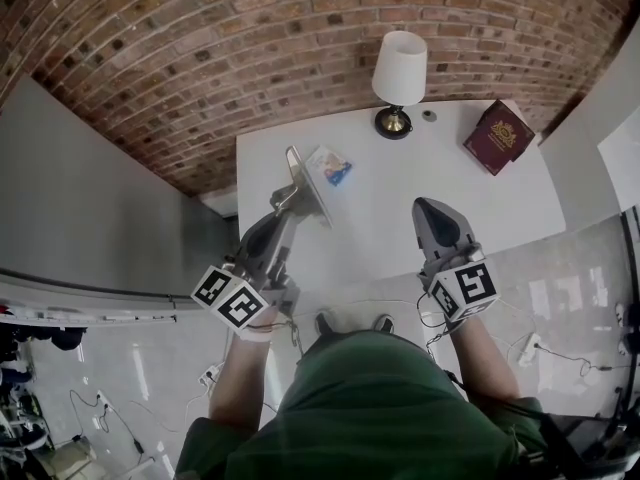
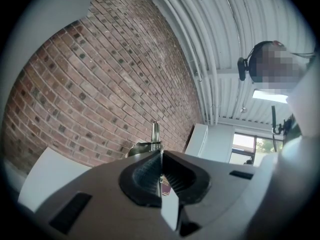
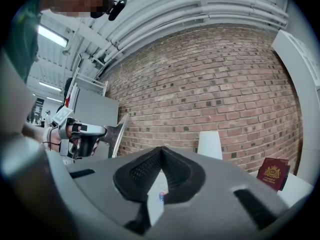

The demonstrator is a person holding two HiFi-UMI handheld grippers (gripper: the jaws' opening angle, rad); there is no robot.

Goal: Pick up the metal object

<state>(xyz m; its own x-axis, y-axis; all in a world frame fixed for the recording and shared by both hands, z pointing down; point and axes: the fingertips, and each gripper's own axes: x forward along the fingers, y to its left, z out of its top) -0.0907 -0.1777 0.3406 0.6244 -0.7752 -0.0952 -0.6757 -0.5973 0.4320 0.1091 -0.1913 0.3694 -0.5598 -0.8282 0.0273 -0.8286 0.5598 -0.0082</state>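
Note:
My left gripper (image 1: 283,208) is shut on a flat metal object (image 1: 305,183), which it holds lifted over the left part of the white table (image 1: 400,208). In the left gripper view the object (image 2: 155,131) stands edge-on, rising from between the closed jaws (image 2: 161,156). The right gripper view shows the same object (image 3: 117,134) as a slanted metal blade in front of the brick wall. My right gripper (image 1: 430,206) hovers over the table's near right side, shut with nothing in it (image 3: 161,151).
A white-shaded lamp (image 1: 400,73) stands at the table's far edge with a small round thing (image 1: 429,116) beside it. A dark red book (image 1: 498,136) lies at the far right. A small printed packet (image 1: 330,165) lies near the held object. A brick wall runs behind.

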